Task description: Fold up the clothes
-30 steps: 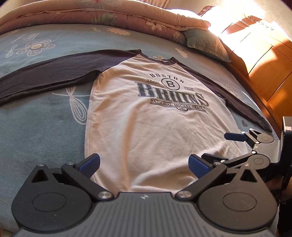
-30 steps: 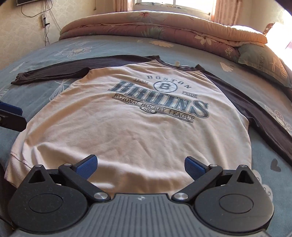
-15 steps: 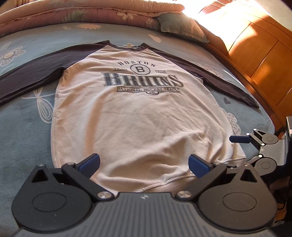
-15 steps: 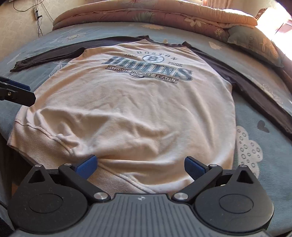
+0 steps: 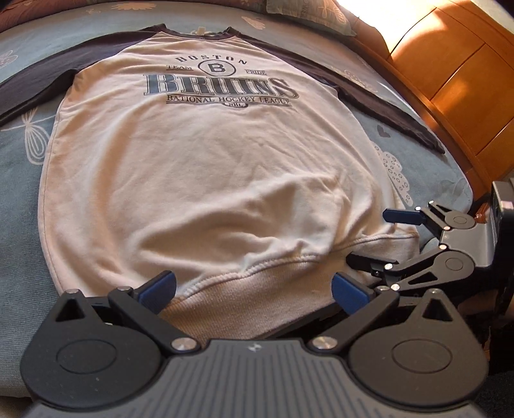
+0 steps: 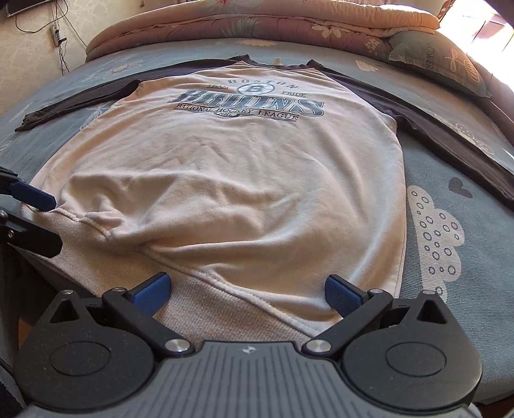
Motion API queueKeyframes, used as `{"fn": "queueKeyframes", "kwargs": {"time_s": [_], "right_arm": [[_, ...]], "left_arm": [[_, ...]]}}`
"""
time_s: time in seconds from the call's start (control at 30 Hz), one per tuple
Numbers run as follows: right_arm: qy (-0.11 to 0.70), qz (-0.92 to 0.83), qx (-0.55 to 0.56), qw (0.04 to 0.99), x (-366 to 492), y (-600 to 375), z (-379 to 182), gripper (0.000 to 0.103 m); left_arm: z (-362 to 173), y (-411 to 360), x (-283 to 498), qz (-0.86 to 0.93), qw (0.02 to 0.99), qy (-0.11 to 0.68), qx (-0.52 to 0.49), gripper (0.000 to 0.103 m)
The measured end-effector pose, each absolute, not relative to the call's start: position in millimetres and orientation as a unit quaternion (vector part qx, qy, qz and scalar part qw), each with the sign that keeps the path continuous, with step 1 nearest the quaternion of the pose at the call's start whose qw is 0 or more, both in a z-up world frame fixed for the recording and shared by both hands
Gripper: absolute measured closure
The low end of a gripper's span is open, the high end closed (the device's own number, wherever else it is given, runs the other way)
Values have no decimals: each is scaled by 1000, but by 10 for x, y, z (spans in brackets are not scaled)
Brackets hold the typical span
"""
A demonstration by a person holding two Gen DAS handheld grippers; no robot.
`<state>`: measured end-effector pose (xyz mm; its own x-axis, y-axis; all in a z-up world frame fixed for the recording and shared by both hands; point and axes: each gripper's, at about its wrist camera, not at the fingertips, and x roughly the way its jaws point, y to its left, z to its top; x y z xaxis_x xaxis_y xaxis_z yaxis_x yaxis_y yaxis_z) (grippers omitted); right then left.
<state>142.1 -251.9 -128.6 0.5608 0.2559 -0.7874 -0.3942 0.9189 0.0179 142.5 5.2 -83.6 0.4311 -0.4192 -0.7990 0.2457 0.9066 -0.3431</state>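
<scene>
The shirt (image 5: 199, 167) lies flat on the bed (image 5: 19, 180), its long way running straight away from me, and its ribbed hem (image 5: 244, 289) sits right between my wide-apart jaws. My left gripper (image 5: 253, 289) and right gripper (image 6: 245, 289) are both spread and hold nothing, one by each hem corner, equally near. The bed is soft, with a quilt (image 6: 257, 22) and pillow (image 6: 440, 61) at the far end.
</scene>
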Motion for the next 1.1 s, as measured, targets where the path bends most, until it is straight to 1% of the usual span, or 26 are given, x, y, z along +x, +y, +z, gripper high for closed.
{"fn": "queueKeyframes", "kwargs": {"time_s": [0.13,0.3,0.4,0.5,0.57,0.7,0.83,1.0,1.1], "right_arm": [[456,169,-69,871,1486,-2502,-1204,0],[421,161,-75,890,1591,-2431,-940,0],[418,152,-73,893,1760,-2365,-913,0],[427,144,-74,890,1929,-2288,-1010,0],[423,141,-81,891,1994,-2235,-1065,0],[391,151,-99,902,2057,-2148,-1050,0],[390,155,-113,901,2223,-2102,-1063,0],[374,166,-125,904,2360,-2058,-1112,0],[382,181,-126,898,2402,-2039,-1188,0]], "left_arm": [[-593,234,1715,-197,855,470,-95,1],[-350,402,2272,-200,868,444,-98,1],[-219,481,2719,-210,875,422,-114,1],[-203,526,3297,-218,870,419,-144,1],[-278,557,3698,-216,862,424,-173,1],[-624,579,4483,-200,840,447,-234,1],[-1042,571,5005,-165,821,474,-271,1],[-1272,671,5360,-118,836,453,-286,1],[-1316,761,5607,-107,844,430,-302,1]]}}
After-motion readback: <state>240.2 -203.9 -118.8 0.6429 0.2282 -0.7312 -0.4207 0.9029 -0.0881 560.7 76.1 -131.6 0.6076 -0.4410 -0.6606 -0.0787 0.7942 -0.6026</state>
